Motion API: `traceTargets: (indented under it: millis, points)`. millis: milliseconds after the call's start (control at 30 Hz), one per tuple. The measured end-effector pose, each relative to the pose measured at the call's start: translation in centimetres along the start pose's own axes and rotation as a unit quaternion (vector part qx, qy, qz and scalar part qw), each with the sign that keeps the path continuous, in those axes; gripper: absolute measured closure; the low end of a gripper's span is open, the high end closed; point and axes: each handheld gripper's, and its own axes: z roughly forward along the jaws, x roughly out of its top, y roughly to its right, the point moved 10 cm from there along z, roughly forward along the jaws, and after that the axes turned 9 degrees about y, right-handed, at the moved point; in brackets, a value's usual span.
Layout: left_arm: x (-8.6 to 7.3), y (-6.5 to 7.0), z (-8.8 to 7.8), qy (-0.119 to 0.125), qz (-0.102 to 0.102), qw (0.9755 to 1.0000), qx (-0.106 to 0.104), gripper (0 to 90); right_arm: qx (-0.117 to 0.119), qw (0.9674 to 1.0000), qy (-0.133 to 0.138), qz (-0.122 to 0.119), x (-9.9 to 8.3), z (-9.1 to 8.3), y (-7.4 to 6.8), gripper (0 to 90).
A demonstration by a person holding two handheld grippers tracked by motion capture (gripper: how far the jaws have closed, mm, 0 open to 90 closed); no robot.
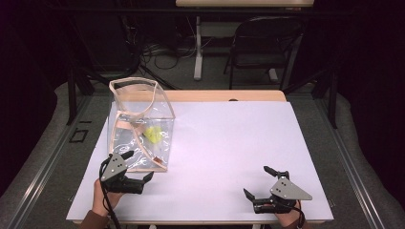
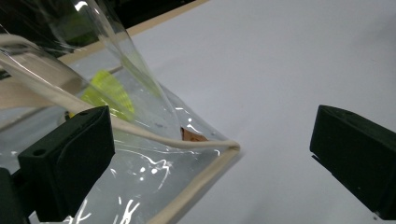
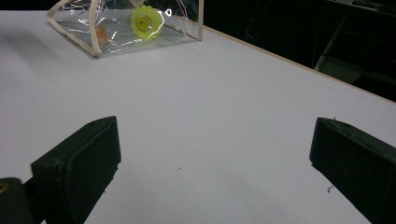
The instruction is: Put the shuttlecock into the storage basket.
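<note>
Overhead plus two low views, bag shared.

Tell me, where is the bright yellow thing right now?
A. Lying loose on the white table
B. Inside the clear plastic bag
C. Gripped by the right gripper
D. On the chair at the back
B: the yellow thing shows through the see-through walls of the clear plastic bag, which stands on the white table by the open left gripper.

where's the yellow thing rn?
The yellow thing sits inside the clear bag at the left of the table in the high view, just beyond the open left gripper. The right gripper view shows it far off, top left.
</note>
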Motion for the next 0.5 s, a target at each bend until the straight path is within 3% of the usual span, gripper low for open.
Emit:
traceTargets:
  millis: [100,333,500]
  points:
    - [-0.7,0.4,0.2,0.005,-0.011,0.9999,-0.007,0.0,0.0,1.0,0.0,-0.001,0.0,0.0,0.0,1.5]
    - [-1.7,1.1,0.5,0.009,-0.003,0.9999,-0.012,0.0,0.0,1.0,-0.001,0.0,0.0,0.0,0.0,1.5]
    - [-2.1,1.4,0.5,0.015,-0.01,0.9996,-0.021,0.0,0.0,1.0,0.0,0.0,0.0,0.0,0.0,1.5]
